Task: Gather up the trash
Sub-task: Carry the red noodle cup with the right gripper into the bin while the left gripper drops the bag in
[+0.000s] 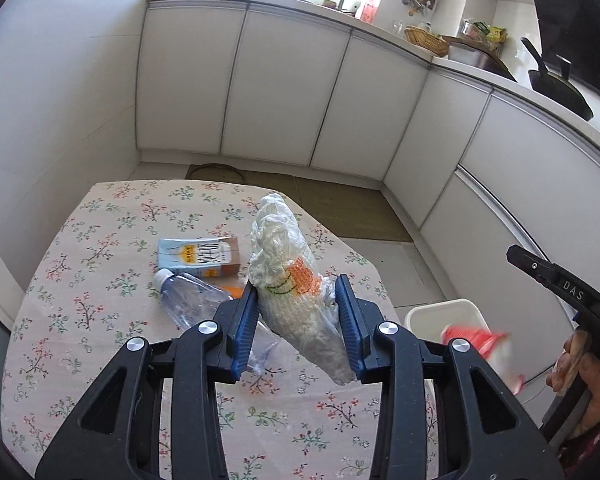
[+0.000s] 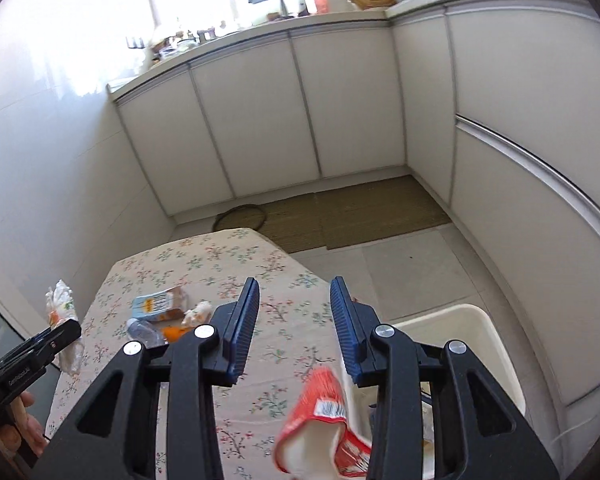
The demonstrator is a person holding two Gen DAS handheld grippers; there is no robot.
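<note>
white rectangular plastic trash bin [image 2: 476,320] on the floor, below and right of my right claw [image 2: 294,320], jaws apart, empty, tilted down over the table edge | red-and-white snack wrapper [image 2: 324,412] under it, blurred, seemingly dropping binward | crumpled white plastic bag [image 1: 296,292] pinched in my left claw [image 1: 298,320], raised above the table: I'd carry it right over the bin's mouth before releasing.
</note>
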